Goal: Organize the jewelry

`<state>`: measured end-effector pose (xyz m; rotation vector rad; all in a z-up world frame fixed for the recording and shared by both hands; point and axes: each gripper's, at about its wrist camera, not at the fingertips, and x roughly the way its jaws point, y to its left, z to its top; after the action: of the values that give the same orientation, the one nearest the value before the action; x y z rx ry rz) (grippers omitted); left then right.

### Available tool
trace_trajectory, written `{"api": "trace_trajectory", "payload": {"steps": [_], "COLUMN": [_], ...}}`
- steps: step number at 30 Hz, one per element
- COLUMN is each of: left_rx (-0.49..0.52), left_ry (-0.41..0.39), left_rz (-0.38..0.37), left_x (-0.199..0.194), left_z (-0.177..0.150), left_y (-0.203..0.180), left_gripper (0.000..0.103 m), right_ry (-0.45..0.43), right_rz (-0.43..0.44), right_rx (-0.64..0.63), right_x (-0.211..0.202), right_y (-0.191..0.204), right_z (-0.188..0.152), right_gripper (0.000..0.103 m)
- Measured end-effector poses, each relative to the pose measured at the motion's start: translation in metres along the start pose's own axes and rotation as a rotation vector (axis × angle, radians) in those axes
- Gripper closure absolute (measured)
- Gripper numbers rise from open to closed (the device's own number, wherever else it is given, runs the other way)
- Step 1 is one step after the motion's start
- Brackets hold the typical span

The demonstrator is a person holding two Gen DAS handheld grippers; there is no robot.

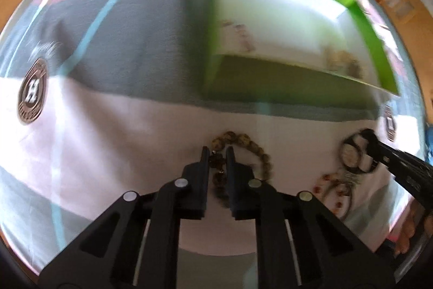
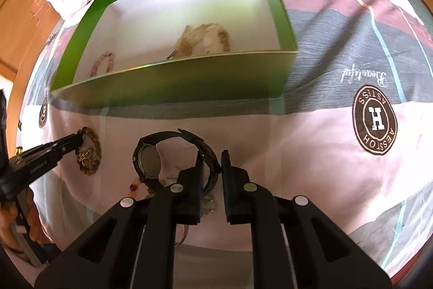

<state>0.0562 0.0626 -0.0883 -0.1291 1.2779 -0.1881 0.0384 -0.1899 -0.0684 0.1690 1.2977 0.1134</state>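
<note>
Key relation: we see the green box point(image 2: 173, 88) directly ahead of both grippers, past its near wall; whatever we carry has to go up and over that wall.
Left gripper point(image 1: 217, 153): its jaws are drawn together on the brown bead bracelet point(image 1: 243, 142), which lies on the bedspread point(image 1: 108, 140), its loop curving off to the right of the jaws.
Right gripper point(image 2: 209, 156): clamped on the strap of the black watch point(image 2: 147, 157), dial out to the left, strap arching across the jaws.
Nearer hand: we judge both about equally close to the box.
Already in the box: a pink bead bracelet point(image 2: 102, 62) and a pale heap of jewellery point(image 2: 205, 41).
Still on the bed: a red-beaded string point(image 1: 335, 190) beside the watch.
View difference: the right wrist shows the box contents sharply; the left wrist blurs them but shows the brown beads between its own jaws.
</note>
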Motion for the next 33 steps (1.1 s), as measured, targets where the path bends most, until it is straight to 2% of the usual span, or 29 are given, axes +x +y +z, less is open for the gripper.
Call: {"api": "trace_trajectory", "payload": {"steps": [3, 8, 10, 13, 19, 20, 22, 23, 33], "left_rx": [0.046, -0.011, -0.028, -0.029, 0.009, 0.011, 0.013, 0.014, 0.049], "left_ry": [-0.035, -0.005, 0.003, 0.015, 0.025, 0.025, 0.023, 0.024, 0.016], "left_rz": [-0.019, 0.023, 0.033, 0.043, 0.082, 0.083, 0.086, 0.085, 0.108], "left_x": [-0.007, 0.0, 0.002, 0.007, 0.019, 0.019, 0.021, 0.021, 0.02], "left_z": [0.0, 0.002, 0.002, 0.004, 0.006, 0.006, 0.007, 0.007, 0.004], "left_y": [-0.012, 0.0, 0.005, 0.004, -0.008, -0.008, -0.01, -0.01, -0.017], "left_gripper": [0.091, 0.091, 0.088, 0.078, 0.077, 0.077, 0.074, 0.073, 0.074], "right_ry": [-0.004, 0.005, 0.002, -0.007, 0.011, 0.014, 0.018, 0.016, 0.025], "right_rz": [-0.021, -0.049, -0.049, -0.059, -0.07, -0.074, -0.082, -0.088, -0.138], "right_rx": [0.009, 0.018, 0.028, 0.025, 0.014, 0.011, 0.005, -0.001, -0.039], "right_x": [0.0, 0.003, 0.001, 0.0, 0.004, 0.005, 0.007, 0.008, 0.019], "right_y": [-0.005, -0.009, -0.011, -0.011, -0.01, -0.01, -0.01, -0.009, 0.0], "right_z": [0.001, 0.002, 0.002, 0.003, 0.001, 0.0, 0.0, -0.001, 0.001], "right_gripper": [0.091, 0.089, 0.084, 0.082, 0.082, 0.081, 0.065, 0.062, 0.062]}}
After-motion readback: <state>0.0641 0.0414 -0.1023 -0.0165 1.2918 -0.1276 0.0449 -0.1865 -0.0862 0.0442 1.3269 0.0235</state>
